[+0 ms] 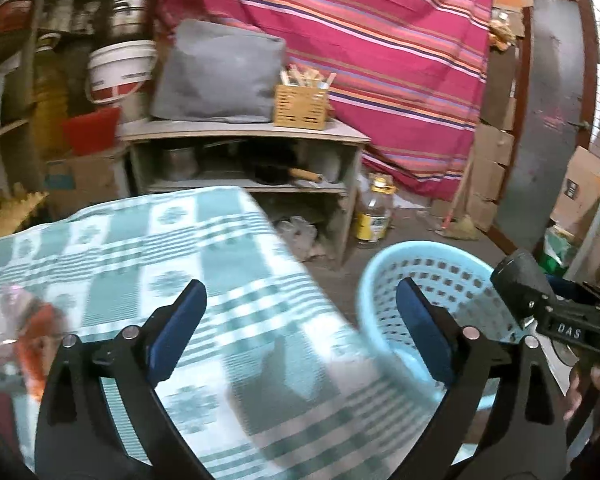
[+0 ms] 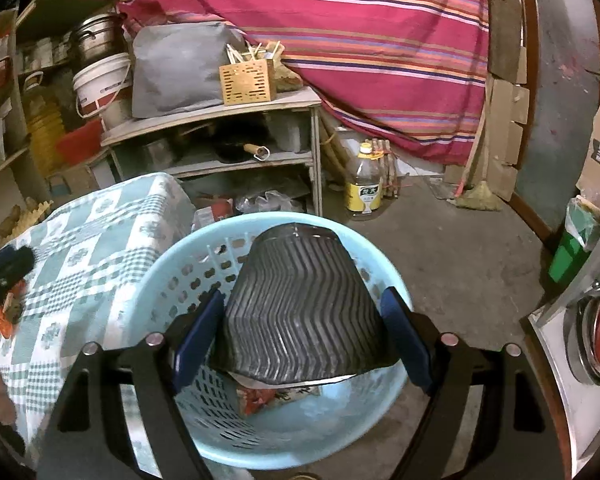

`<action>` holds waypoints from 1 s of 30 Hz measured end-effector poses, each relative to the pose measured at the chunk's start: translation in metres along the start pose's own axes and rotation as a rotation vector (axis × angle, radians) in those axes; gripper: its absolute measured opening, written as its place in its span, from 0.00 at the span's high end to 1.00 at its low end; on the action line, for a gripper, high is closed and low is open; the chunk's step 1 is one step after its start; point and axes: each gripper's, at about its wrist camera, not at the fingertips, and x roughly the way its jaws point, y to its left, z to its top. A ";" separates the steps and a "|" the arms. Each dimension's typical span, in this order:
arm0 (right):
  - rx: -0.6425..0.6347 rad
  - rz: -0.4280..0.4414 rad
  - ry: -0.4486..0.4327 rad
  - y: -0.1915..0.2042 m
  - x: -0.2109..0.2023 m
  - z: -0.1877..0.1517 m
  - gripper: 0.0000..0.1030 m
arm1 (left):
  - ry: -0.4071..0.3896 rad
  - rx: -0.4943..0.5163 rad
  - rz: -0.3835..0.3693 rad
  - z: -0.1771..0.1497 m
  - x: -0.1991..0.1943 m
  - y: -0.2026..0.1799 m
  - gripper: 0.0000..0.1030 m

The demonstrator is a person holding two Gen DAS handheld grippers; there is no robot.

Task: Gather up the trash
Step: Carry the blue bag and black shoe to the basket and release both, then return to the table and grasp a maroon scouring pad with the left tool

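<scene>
Your right gripper (image 2: 302,336) grasps a black ribbed cup (image 2: 300,312) over the blue basket (image 2: 172,280).
A wrapper (image 2: 278,396) lies in the basket; your left gripper (image 1: 300,330) hangs released over the checked cloth (image 1: 140,240), left of it.

Pale blue perforated basket (image 2: 172,280), black zigzag-ribbed cup (image 2: 300,312), green-white checked tablecloth (image 1: 140,264).
</scene>
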 end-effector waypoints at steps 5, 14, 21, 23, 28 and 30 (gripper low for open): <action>0.007 0.002 -0.016 0.013 0.008 0.005 0.22 | -0.010 -0.019 0.065 0.001 -0.023 0.036 0.06; -0.018 -0.054 -0.044 0.050 0.009 0.010 0.08 | -0.054 -0.079 0.159 -0.002 -0.072 0.100 0.05; -0.088 0.015 -0.080 0.104 -0.017 0.002 0.07 | -0.072 -0.114 0.261 -0.018 -0.113 0.153 0.05; -0.094 0.045 -0.078 0.118 -0.021 -0.002 0.07 | -0.070 -0.125 0.295 -0.025 -0.123 0.169 0.05; -0.128 0.136 -0.064 0.165 -0.032 -0.016 0.07 | -0.060 -0.124 0.370 -0.043 -0.142 0.196 0.05; -0.142 0.161 -0.059 0.181 -0.034 -0.021 0.07 | -0.052 -0.132 0.389 -0.052 -0.149 0.207 0.05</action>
